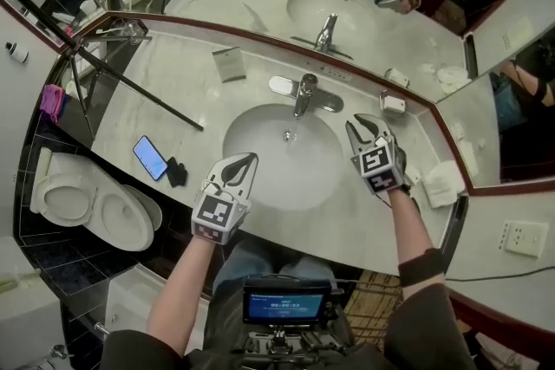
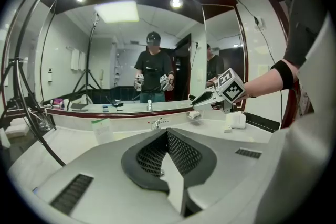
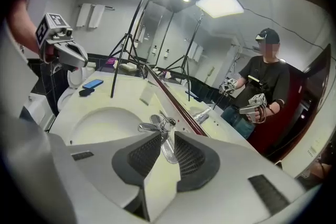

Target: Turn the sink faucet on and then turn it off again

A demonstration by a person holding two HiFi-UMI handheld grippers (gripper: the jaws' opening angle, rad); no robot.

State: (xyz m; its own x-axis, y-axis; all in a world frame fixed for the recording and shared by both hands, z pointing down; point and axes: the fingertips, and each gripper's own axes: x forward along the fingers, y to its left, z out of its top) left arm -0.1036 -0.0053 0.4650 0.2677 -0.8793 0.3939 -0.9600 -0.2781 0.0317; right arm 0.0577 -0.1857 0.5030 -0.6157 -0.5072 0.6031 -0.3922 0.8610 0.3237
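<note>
My right gripper [image 1: 362, 127] has its fingers spread a little, with nothing in them. It aims at the shiny metal faucet [image 1: 303, 93] behind the round white sink [image 1: 260, 178], so I think it is getting ready for the handle. My left gripper [image 1: 243, 165] is not needed, so its fingers are pressed together, empty, near the smooth front rim

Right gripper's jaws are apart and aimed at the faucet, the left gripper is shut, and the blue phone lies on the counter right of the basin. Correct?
One slip: the blue phone lies on the counter left of the basin, as the head view shows. The rest stands: the right gripper has its jaws apart, aimed at the faucet, and the left gripper is shut.
</note>
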